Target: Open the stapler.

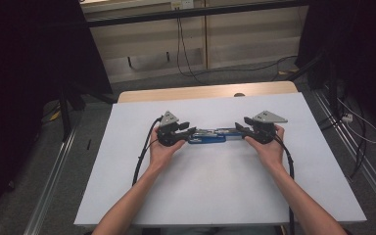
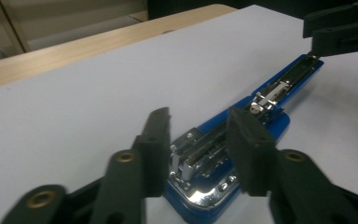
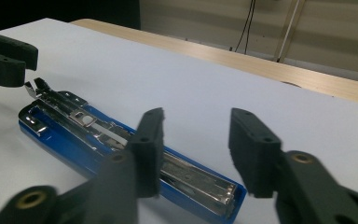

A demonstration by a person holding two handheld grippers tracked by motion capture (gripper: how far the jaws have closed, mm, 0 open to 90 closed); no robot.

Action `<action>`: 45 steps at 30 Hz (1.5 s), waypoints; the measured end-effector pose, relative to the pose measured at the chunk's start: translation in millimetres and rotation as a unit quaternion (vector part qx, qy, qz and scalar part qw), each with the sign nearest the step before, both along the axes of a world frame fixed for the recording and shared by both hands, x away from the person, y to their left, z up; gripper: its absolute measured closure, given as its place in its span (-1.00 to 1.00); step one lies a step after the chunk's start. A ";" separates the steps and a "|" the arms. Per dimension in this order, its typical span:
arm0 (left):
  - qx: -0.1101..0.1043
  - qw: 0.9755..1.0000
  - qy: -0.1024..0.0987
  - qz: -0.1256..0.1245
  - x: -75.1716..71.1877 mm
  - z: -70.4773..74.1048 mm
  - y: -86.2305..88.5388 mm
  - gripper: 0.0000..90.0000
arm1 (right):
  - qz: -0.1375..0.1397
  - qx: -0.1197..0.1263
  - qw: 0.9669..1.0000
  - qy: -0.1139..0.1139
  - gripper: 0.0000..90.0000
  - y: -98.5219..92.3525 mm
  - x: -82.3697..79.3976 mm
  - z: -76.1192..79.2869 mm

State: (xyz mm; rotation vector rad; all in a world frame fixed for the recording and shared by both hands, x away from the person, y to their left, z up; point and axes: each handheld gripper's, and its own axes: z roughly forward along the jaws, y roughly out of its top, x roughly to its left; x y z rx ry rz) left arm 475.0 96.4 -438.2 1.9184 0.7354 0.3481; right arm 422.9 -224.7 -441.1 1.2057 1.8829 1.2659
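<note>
A blue stapler (image 1: 208,136) with a bright metal magazine lies swung open and flat on the white tabletop (image 1: 210,186), lengthwise between my two grippers. My left gripper (image 1: 188,131) is at its left end, and in the left gripper view its jaws (image 2: 198,121) stand open, with the stapler's hinge end (image 2: 205,154) lying low between the pads and clear of them. My right gripper (image 1: 240,129) is at the other end. In the right gripper view it (image 3: 196,119) is open, and the stapler (image 3: 74,121) runs under its left finger.
A strip of wooden table edge (image 1: 205,91) borders the white top at the far side. Black cables (image 1: 142,156) trail from both grippers towards the near edge. Beyond the table are floor cables (image 1: 186,63), metal rails (image 1: 54,171) and dark curtains.
</note>
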 end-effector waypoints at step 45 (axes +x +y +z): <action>-0.001 0.997 -0.008 0.076 -56.2 12.0 74.4 -0.90 | -0.018 0.005 1.000 -0.022 -0.91 -21.2 -44.7 10.3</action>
